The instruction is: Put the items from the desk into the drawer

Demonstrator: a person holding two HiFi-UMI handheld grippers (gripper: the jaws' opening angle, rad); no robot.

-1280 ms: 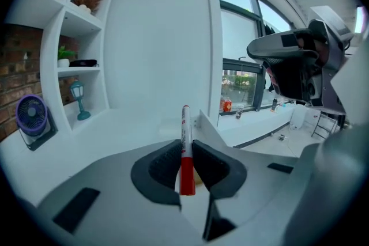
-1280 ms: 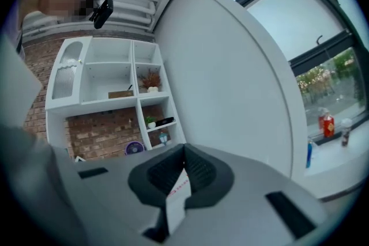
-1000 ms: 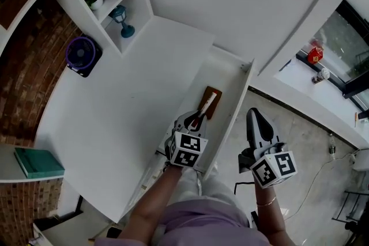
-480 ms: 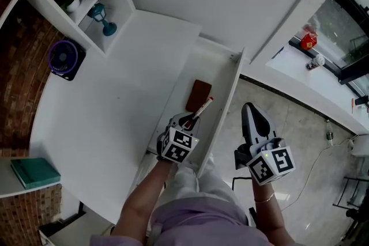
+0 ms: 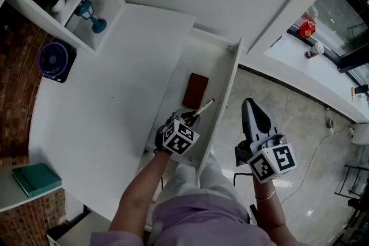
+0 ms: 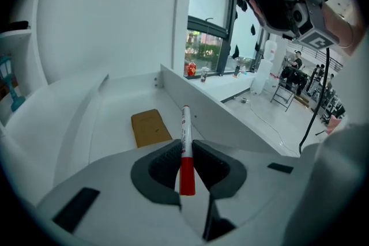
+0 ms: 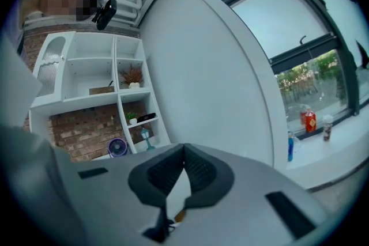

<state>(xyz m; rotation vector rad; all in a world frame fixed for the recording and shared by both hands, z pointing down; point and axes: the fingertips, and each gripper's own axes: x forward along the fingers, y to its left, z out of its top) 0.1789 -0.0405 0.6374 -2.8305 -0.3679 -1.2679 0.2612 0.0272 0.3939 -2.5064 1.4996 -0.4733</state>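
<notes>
We pinch a red-and-white marker (image 5: 204, 105) in the left hand-held gripper (image 5: 187, 118) over the centre-frame open white drawer (image 5: 203, 60) for release; the right hand-held gripper (image 5: 253, 111) is pressed together, idle.

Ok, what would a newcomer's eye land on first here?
The left tool gripping a red-and-white marker over the open white drawer, where a brown notebook lies. Beside it, the right tool hangs shut and empty above the floor.
</notes>
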